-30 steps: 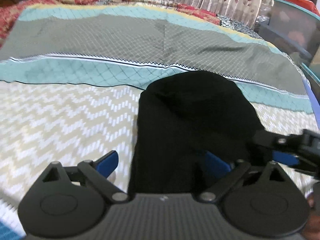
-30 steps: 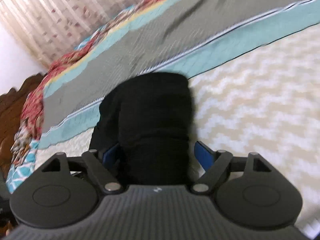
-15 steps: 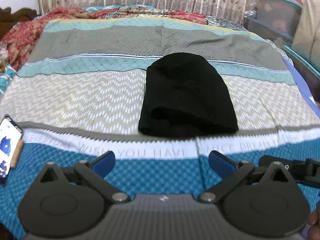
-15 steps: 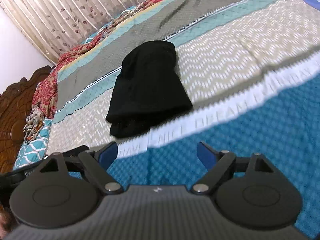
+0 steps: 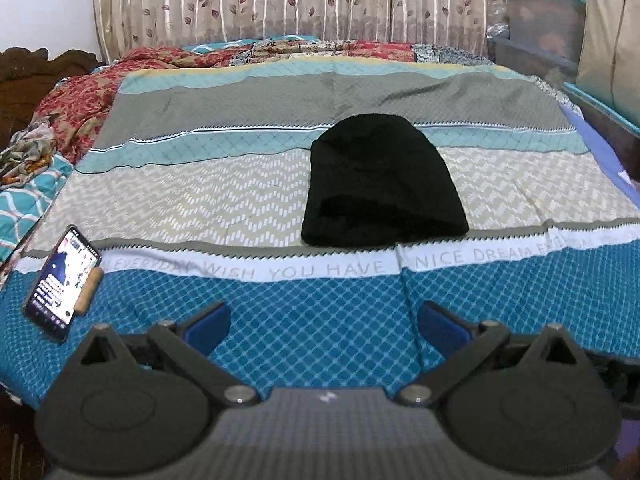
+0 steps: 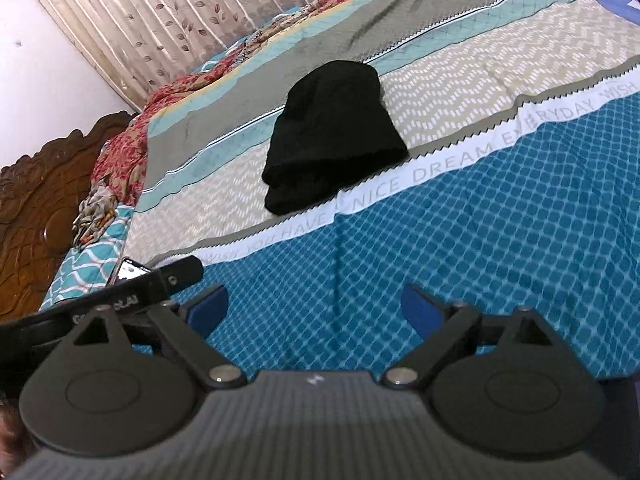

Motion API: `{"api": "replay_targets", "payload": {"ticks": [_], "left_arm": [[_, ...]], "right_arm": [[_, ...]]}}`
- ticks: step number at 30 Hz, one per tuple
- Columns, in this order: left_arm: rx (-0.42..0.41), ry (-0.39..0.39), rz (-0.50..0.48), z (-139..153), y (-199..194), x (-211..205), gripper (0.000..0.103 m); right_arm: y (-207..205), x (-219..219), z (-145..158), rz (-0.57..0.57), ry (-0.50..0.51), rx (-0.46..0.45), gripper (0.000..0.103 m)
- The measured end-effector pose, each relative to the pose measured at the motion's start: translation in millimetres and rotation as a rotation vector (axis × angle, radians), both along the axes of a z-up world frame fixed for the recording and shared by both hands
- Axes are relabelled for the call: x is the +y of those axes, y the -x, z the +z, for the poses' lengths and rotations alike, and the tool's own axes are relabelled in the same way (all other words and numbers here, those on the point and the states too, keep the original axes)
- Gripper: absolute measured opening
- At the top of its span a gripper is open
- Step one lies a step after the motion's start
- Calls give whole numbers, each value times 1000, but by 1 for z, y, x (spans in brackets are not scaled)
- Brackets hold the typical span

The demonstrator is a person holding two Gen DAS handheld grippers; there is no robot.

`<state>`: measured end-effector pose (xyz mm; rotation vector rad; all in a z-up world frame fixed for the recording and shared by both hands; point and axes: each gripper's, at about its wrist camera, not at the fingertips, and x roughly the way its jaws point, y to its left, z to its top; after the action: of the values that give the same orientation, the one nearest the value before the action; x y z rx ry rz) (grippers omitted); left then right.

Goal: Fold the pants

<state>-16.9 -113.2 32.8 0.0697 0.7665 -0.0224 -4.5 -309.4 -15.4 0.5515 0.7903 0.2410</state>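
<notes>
Since the pants (image 5: 382, 184) lie as a compact folded bundle mid-bed (image 5: 240, 200), well clear of both grippers, folding looks finished. Left gripper (image 5: 322, 326) gapes empty; right gripper (image 6: 316, 308) is opening, nothing between.

We count one folded black pants (image 5: 380, 184) bundle ahead of both claws, one phone (image 5: 60, 280) off to the left of the left claw (image 5: 324, 326), one bedspread (image 5: 320, 308) under them, two claws in all, left and right (image 6: 314, 310), and two stacked storage bins (image 5: 540, 28) far right
</notes>
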Motion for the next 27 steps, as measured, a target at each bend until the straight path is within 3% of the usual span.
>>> {"api": "replay_targets", "payload": {"ticks": [10,14,27], "left_arm": [[-20,-32,-8,0,13,-7,103],[-22,-88,-1,0,12,-12,103],[-5,-79,28,-3,9,-4,103]], "right_arm": [[12,-2,-2,-29,-39,-18,103],[13,-3,0,-32,-35,-27,103],[10,1,-4,-36,-15,-5,103]]}}
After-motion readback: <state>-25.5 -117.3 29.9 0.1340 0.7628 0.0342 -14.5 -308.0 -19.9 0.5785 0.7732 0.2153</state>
